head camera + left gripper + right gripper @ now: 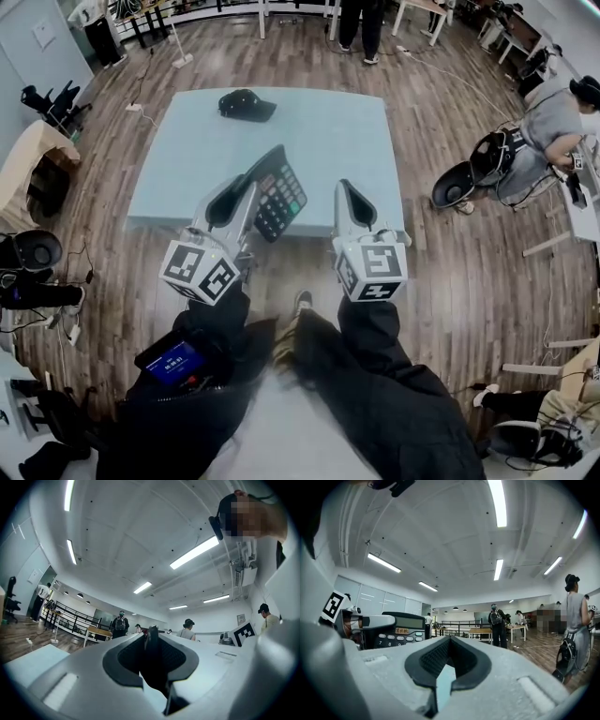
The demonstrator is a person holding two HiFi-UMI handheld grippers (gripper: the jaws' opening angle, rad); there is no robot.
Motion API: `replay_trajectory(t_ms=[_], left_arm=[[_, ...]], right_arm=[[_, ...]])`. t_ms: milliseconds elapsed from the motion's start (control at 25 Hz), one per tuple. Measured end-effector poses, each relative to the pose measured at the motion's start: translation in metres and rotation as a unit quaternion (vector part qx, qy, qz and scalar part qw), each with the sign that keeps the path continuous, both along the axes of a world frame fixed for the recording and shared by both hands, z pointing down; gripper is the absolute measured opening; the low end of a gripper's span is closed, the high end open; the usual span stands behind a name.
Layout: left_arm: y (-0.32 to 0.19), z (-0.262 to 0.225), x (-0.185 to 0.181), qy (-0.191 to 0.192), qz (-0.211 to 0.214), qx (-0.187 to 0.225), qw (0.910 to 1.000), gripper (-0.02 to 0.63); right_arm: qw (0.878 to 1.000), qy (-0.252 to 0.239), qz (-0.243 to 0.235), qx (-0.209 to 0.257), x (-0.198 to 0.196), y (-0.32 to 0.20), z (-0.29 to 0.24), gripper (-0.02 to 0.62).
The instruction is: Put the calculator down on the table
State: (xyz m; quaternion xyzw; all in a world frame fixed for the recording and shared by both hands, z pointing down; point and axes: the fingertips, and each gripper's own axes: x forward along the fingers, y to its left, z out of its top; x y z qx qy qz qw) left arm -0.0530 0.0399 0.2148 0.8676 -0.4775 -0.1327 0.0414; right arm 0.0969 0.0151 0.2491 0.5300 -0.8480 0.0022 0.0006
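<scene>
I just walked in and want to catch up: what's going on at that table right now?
A person holds a gripper in each hand over the near edge of the pale blue table. The left gripper is clamped on a black calculator, which is held up and tilted with its keys showing, not yet laid down. The right gripper is beside it, jaws together and empty. A black cap lies at the table's far side.

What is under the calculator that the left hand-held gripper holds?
Only the pale blue table shows below the calculator, near its front edge. The patch directly beneath is covered, so anything there cannot be seen.
</scene>
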Motion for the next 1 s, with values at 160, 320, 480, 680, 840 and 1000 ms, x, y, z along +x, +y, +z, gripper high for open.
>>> replay_trajectory(t_ms=[160,320,480,680,840,1000], left_arm=[[-0.033,-0.003,0.019,-0.003,0.0,-0.001,1.0,0.077],[-0.066,0.001,0.027,0.001,0.002,0.003,1.0,0.078],[-0.097,0.003,0.035,0.005,-0.004,0.0,1.0,0.078],[-0.119,0.016,0.044,0.005,-0.006,-0.015,0.9998,0.077],[-0.139,0.028,0.037,0.002,-0.015,-0.034,0.9993,0.078],[-0.158,0.043,0.033,0.001,-0.02,-0.05,0.9986,0.078]], right_arm=[[1.0,-0.001,-0.002,0.001,0.017,-0.033,-0.001,0.0],[1.0,-0.001,-0.002,-0.005,0.028,-0.067,0.002,0.0],[1.0,0.005,-0.011,-0.01,0.033,-0.097,0.005,0.0],[1.0,0.001,-0.021,-0.01,0.041,-0.119,0.013,-0.002],[0.999,0.001,-0.034,-0.016,0.034,-0.14,0.022,-0.002],[0.999,0.008,-0.04,-0.015,0.029,-0.154,0.033,-0.002]])
